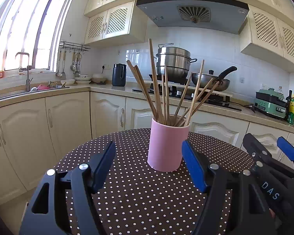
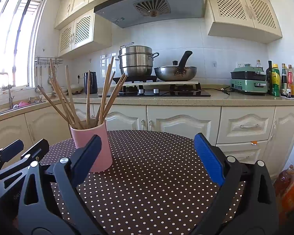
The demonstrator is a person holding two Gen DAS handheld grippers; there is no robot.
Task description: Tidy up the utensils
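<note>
A pink cup (image 1: 166,146) stands upright on the round table with the brown polka-dot cloth (image 1: 137,192). Several wooden chopsticks (image 1: 155,78) fan out of its mouth. My left gripper (image 1: 148,146) is open just in front of the cup, its blue pads apart and touching nothing. To its right is my right gripper (image 1: 265,139), also open. In the right wrist view the right gripper (image 2: 148,138) stands wide open over the bare cloth (image 2: 147,176). There the cup (image 2: 96,148) with its chopsticks (image 2: 87,98) sits partly behind its left finger, and the left gripper (image 2: 31,142) shows at the left edge.
Behind the table runs a kitchen counter (image 2: 215,98) with cream cabinets below. On the stove are a steel steamer pot (image 2: 136,61) and a wok (image 2: 175,72). A dark kettle (image 1: 119,74), a sink (image 1: 29,92), a green appliance (image 2: 249,81) and bottles (image 2: 275,80) line the counter.
</note>
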